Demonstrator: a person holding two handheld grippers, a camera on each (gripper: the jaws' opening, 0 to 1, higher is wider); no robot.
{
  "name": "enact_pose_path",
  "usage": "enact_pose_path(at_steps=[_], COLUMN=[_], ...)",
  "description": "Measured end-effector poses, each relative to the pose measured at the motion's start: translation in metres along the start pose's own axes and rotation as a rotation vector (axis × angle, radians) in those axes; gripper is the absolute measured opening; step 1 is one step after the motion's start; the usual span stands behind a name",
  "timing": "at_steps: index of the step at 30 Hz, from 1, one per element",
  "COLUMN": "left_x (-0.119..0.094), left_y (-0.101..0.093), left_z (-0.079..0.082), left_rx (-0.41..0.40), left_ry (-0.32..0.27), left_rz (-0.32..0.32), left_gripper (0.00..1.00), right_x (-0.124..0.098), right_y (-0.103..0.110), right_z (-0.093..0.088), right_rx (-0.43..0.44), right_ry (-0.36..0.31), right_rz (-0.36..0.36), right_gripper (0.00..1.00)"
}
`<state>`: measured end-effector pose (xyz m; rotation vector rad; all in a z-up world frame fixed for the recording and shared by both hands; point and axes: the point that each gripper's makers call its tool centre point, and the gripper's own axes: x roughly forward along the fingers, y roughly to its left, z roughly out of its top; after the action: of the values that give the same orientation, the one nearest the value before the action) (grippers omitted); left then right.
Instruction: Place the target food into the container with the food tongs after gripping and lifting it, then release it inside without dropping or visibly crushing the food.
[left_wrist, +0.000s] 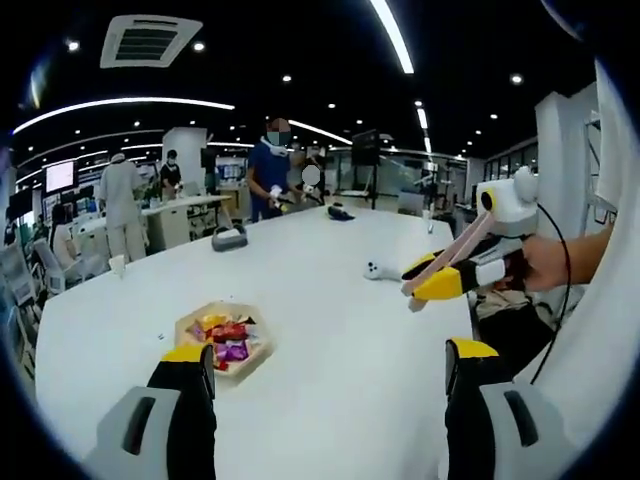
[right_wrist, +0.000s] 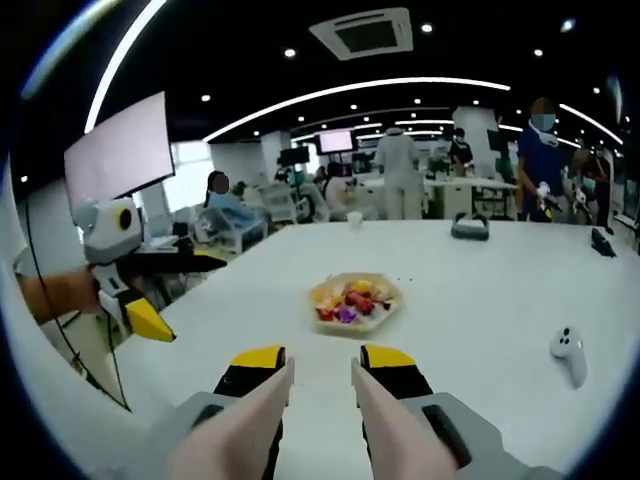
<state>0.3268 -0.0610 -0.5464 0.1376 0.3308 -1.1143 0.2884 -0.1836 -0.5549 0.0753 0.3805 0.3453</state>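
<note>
Jaws of the right gripper (right_wrist: 320, 385) hold the pink food tongs (right_wrist: 300, 425), arms apart; left gripper (left_wrist: 330, 375) wide, empty. Approach step: next, reach the far tray (right_wrist: 355, 300) of sweets.

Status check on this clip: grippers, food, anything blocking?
Left gripper open, empty. Right gripper shut on food tongs, tongs empty. Wrapped snacks in shallow container, untouched. White controller off to the side, path open.

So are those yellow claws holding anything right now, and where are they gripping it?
The right gripper is shut on pinkish food tongs, clamped around the tongs' two arms. The left gripper is open and holds nothing.
</note>
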Motion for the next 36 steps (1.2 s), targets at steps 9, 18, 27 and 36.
enact_pose_path(at_steps=[9, 18, 27, 36], left_x=[-0.005, -0.008, -0.001, 0.000], left_y=[-0.006, -0.021, -0.048, -0.067], left_z=[0.004, 0.002, -0.006, -0.009], left_rx=[0.006, 0.028, 0.139, 0.097], left_ry=[-0.028, -0.005, 0.067, 0.074], left_rz=[-0.002, 0.011, -0.071, -0.202], left_gripper=[0.96, 0.95, 0.98, 0.88], right_x=[-0.003, 0.001, -0.005, -0.011], right_y=[-0.006, -0.005, 0.020, 0.040], right_z=[0.005, -0.005, -0.001, 0.010], right_rx=[-0.017, -0.057, -0.188, -0.239], right_ry=[-0.017, -0.003, 0.001, -0.032], right_rz=[-0.020, 0.057, 0.294, 0.433], right_gripper=[0.29, 0.29, 0.29, 0.29])
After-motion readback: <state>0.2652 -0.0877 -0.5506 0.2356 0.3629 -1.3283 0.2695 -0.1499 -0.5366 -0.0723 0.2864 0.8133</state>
